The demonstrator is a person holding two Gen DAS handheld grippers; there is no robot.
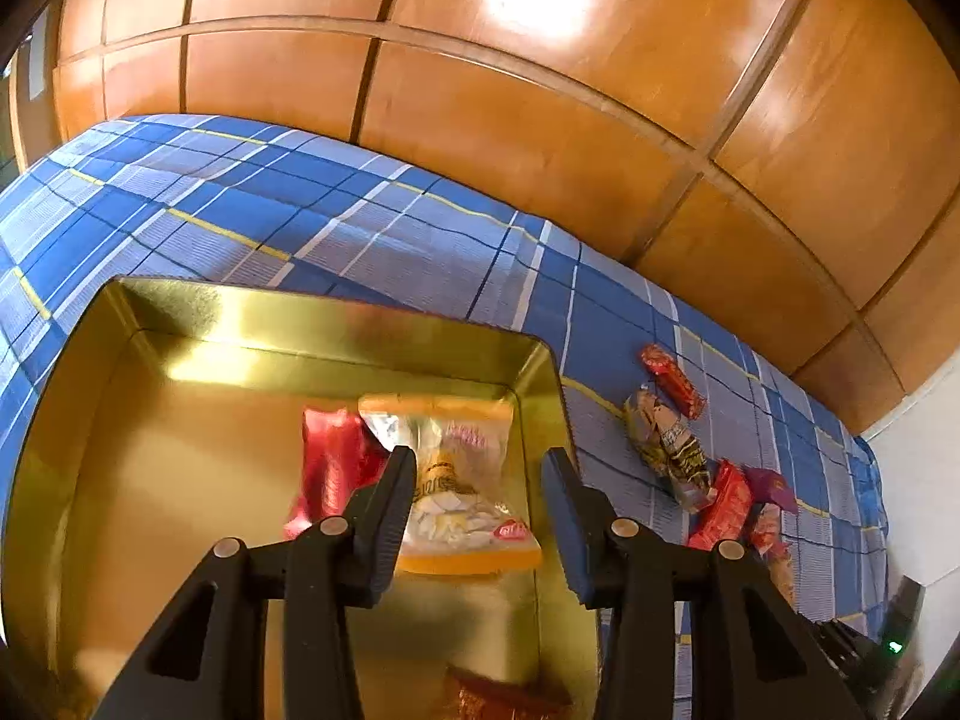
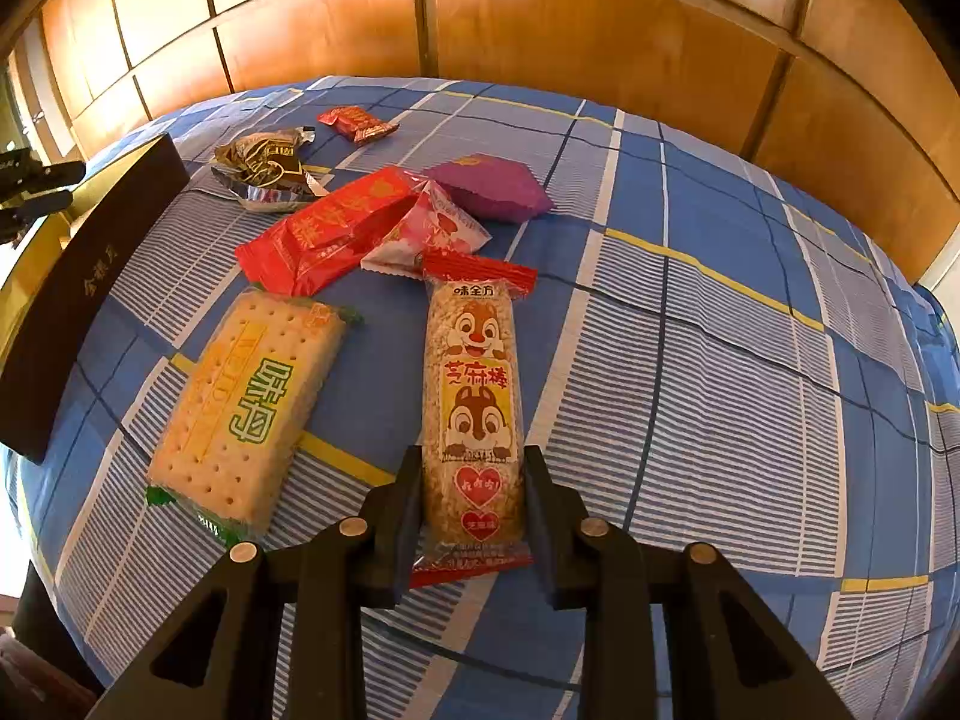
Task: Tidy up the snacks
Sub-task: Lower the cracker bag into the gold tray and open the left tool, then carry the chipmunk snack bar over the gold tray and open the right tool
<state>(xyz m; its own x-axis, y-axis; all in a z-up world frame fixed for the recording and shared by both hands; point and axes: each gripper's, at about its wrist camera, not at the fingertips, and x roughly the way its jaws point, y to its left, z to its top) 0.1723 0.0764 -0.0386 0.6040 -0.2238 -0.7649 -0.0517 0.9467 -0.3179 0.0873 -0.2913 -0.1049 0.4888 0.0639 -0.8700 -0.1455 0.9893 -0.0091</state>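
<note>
A gold tin box (image 1: 180, 324) lies on the blue plaid cloth. Inside it are a clear orange-edged snack bag (image 1: 462, 480), a red packet (image 1: 330, 468) and another red packet (image 1: 498, 696) at the near edge. My left gripper (image 1: 480, 468) is open and empty above the orange-edged bag. My right gripper (image 2: 471, 462) is closed on the lower end of a sesame stick bar with squirrel pictures (image 2: 471, 378), which lies on the cloth. A cracker pack with green lettering (image 2: 246, 414) lies left of it.
Loose snacks lie beyond: a red packet (image 2: 324, 234), a pink one (image 2: 432, 234), a purple one (image 2: 492, 186), a brown one (image 2: 264, 162), a small red one (image 2: 357, 122). The box's dark side (image 2: 72, 300) stands at left. Wooden panels (image 2: 540, 18) back the table.
</note>
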